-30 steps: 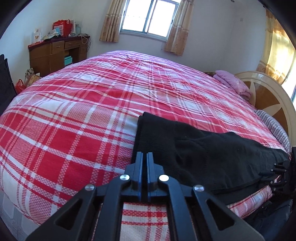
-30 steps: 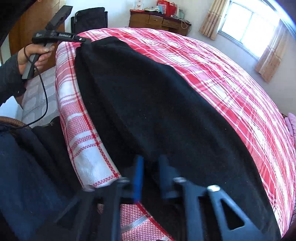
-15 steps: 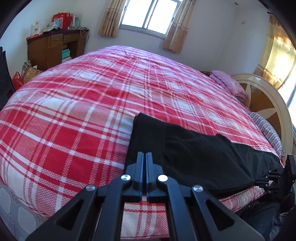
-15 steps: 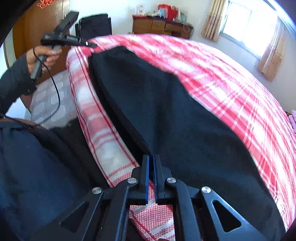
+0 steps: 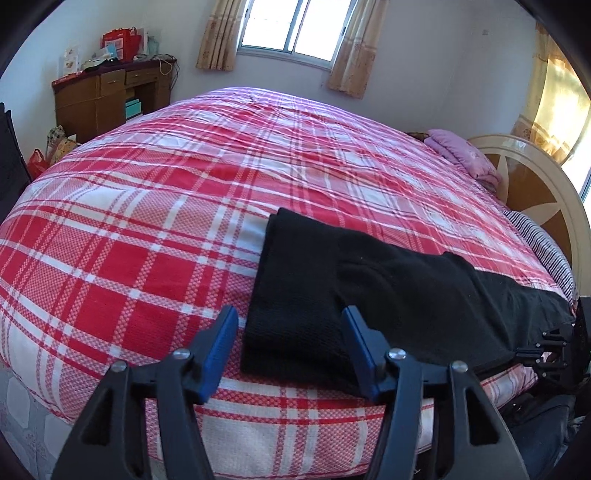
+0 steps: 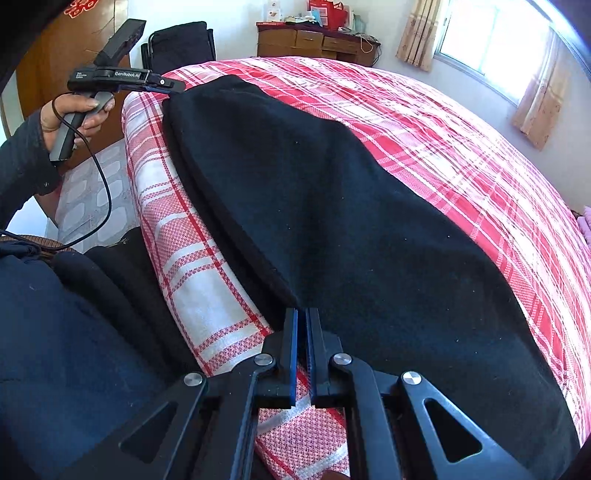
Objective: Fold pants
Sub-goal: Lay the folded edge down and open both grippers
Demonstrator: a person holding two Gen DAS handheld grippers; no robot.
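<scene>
Left wrist view: left gripper [image 5: 288, 325] fingers just opened over pants [image 5: 369, 295]; right gripper [image 6: 303, 323] fingers closed.

The pants [image 5: 388, 291] lay flat on the bed [image 5: 155, 236], along the edge nearest the person, one end toward the headboard [image 5: 532, 199] and the other toward the foot. In the left wrist view the left hand-held gripper [image 5: 290, 343] stood over the foot-side end of the pants, a finger on either side of that end, apart from the cloth. The right hand-held gripper [image 6: 303, 350] sat at the pants' near edge, at the headboard end. A pillow [image 5: 465, 155] lay on the bed beside the headboard. Beyond the bed's far side, a worktop [image 5: 107, 96] stood against the wall, left of the window [image 5: 291, 33].
</scene>
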